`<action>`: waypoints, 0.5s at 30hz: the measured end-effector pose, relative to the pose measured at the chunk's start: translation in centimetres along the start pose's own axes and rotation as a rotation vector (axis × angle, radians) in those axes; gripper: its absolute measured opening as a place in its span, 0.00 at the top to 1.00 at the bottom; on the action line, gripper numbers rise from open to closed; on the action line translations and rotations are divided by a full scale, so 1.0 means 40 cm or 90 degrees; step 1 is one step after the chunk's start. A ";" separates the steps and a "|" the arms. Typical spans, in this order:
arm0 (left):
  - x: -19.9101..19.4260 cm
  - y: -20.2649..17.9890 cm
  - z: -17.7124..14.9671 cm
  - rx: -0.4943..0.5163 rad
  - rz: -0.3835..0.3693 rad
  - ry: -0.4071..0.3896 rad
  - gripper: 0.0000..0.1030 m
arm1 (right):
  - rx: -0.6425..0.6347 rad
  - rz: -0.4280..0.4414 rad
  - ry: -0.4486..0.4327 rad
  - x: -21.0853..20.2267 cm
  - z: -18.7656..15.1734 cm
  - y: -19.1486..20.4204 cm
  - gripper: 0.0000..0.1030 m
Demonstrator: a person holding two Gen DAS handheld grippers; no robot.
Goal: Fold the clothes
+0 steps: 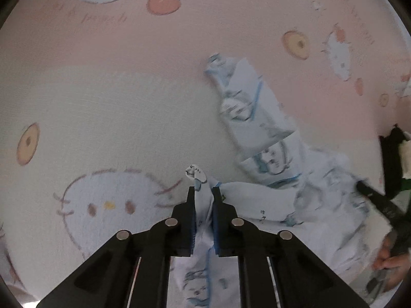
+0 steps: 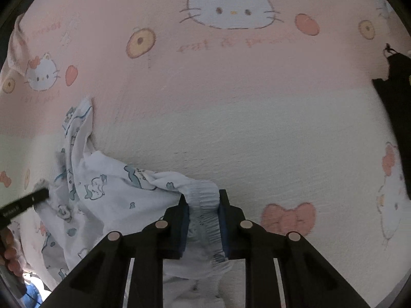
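Left wrist: left gripper (image 1: 203,192) fingers pinch garment (image 1: 259,118); length runs diagonally away; right gripper (image 2: 201,197) clamps waistband, probably.

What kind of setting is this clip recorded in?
Probably a bedroom at home: the surface is a soft pink-and-white cartoon-cat sheet, like bedding. Both grippers, left and right, hold a small printed garment over it.

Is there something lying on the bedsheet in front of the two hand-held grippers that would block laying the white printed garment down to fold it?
Nothing visible blocks it. The sheet ahead of the garment lies bare; a dark item sits only at the far right edge.
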State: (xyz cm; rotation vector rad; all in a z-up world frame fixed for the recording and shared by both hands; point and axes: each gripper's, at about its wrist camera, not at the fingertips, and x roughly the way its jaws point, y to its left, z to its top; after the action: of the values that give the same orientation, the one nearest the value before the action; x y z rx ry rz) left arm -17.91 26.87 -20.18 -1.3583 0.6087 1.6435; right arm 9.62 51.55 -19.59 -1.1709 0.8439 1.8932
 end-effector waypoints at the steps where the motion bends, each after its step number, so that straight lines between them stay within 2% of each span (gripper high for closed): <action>1: 0.003 0.004 -0.008 -0.002 0.003 0.005 0.92 | 0.004 -0.005 0.000 -0.003 -0.001 -0.007 0.82; 11: 0.006 0.027 -0.075 -0.044 -0.003 0.027 0.92 | 0.041 -0.033 0.026 -0.007 -0.020 -0.061 0.83; 15: 0.000 0.020 -0.092 -0.035 -0.012 0.014 0.92 | 0.038 -0.039 0.038 -0.003 -0.024 -0.064 0.83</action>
State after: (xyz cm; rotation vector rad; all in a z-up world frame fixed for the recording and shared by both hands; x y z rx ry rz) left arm -16.71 23.48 -21.32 -1.4195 0.5664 1.6425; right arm 12.22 52.03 -20.21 -1.2076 0.8808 1.7800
